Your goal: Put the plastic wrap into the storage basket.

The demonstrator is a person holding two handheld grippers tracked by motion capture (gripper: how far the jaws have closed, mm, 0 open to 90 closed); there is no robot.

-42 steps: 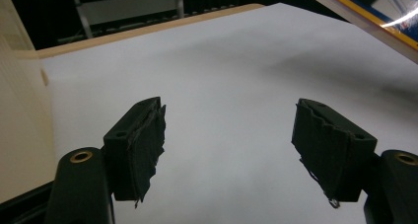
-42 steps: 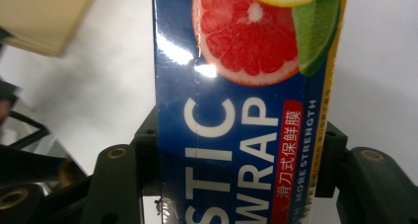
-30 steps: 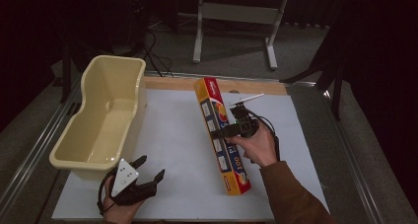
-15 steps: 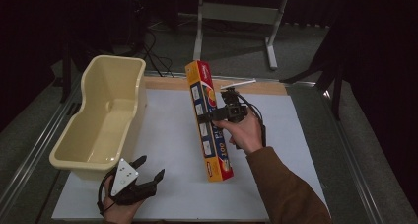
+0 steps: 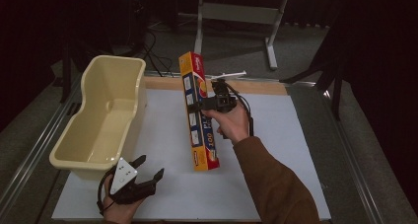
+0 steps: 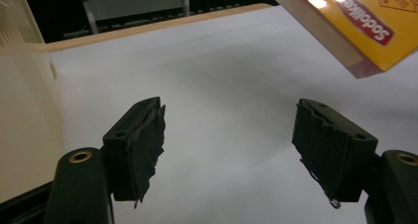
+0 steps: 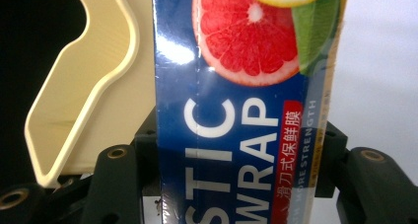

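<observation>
Change since the earlier frames: the plastic wrap box [image 5: 198, 113] is no longer lying flat on the white sheet [image 5: 296, 150] — it is now being carried toward the centre-left of the high view, its far end tipped up toward the top of the frame. The left gripper is keeping its place at lower left.

Item 1 — plastic wrap box. Long, orange and blue, standing diagonally at the centre of the high view, its lower end hanging over the sheet. In the right gripper view [image 7: 236, 135] it is showing a grapefruit picture and part of its lettering; both ends are being cut off by the frame edges. In the left gripper view only one corner [image 6: 355, 21] is entering at upper right.

Item 2 — right gripper [image 5: 204, 104]. Jaws are clamping the box across its width, one on each long side. The hand is hiding much of the gripper body in the high view.

Item 3 — left gripper [image 5: 145, 177]. Jaws are standing wide apart with nothing between them, hovering low over the sheet [image 6: 226, 105].

Item 4 — cream tub [image 5: 84, 150]. Sitting at the left of the high view, just beside the left gripper; its interior is lying partly in shadow. Its rim [image 7: 74, 110] is showing behind the box at the left.

Item 5 — a thin pale object [image 5: 229, 74] at the table's far edge, too small to identify.
</observation>
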